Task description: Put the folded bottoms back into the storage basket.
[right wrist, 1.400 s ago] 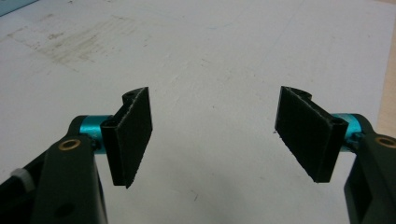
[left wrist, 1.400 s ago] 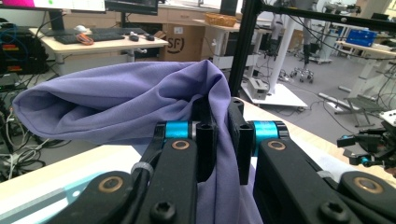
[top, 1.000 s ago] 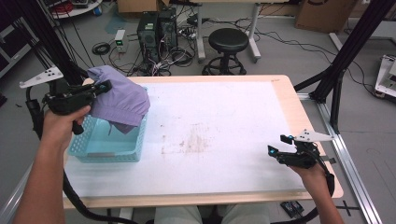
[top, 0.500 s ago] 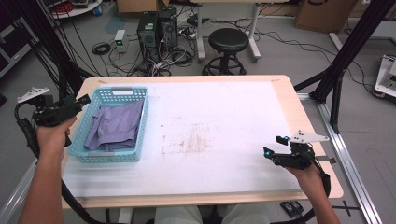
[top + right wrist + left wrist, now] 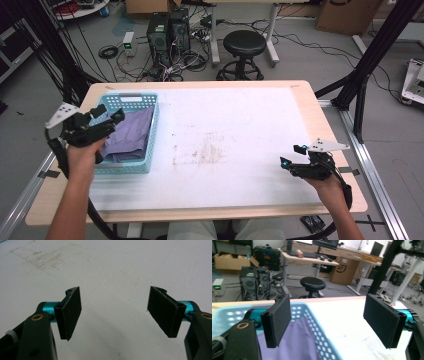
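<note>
High view: purple cloth [image 5: 129,136] lies lengthwise along the blue basket [image 5: 153,131].

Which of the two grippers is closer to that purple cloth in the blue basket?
The left. The left gripper hangs over the basket edge, right above the purple cloth, jaws open and holding nothing. The right gripper sits far across the table, near its opposite corner.

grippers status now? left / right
Left gripper: jaws just opened, empty, above the purple cloth in the light-blue plastic basket.
Right gripper: open, empty.

Crumpled purple cloth [image 5: 129,134] inside blue basket [image 5: 150,150]
</note>
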The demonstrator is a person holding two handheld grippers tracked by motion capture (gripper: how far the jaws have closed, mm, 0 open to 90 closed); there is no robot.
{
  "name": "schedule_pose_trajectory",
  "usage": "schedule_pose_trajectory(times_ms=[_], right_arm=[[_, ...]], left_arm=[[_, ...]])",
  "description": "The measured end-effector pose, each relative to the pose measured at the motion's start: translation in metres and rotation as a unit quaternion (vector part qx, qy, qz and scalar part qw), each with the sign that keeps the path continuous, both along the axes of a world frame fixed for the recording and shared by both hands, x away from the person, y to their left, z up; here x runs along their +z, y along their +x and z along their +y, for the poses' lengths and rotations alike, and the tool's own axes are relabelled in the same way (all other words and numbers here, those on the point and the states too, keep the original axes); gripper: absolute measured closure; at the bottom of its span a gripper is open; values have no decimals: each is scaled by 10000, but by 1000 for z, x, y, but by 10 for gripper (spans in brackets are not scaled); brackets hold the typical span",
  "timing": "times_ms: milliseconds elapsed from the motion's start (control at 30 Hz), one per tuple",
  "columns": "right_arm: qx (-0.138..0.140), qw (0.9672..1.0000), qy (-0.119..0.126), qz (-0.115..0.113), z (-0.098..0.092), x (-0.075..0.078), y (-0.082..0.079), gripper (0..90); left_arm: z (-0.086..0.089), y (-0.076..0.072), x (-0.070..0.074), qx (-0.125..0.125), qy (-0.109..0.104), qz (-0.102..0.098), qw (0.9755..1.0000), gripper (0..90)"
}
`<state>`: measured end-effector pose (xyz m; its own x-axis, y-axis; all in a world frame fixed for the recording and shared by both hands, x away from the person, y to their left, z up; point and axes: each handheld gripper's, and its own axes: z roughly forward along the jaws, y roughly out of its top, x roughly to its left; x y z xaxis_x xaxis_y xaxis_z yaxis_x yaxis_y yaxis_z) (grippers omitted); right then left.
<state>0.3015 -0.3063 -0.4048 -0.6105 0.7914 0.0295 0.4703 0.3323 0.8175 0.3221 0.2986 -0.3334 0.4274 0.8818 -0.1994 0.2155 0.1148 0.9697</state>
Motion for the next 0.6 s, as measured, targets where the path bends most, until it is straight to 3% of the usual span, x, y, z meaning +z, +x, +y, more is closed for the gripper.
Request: schedule_pose_trajectory(times_ms=[167, 367, 600], right_arm=[[10, 10000, 18, 19, -1, -1, 2, 276], [-17, 10000, 35, 39, -3, -2, 3, 272], [-28, 10000, 40, 27, -2, -2, 4, 272]], left_arm=[[-33, -4, -13, -292, 101, -64, 9995, 223], [-60, -4, -21, -507, 282, -50, 9983, 224], [-90, -6, -34, -769, 269, -71, 9967, 226]])
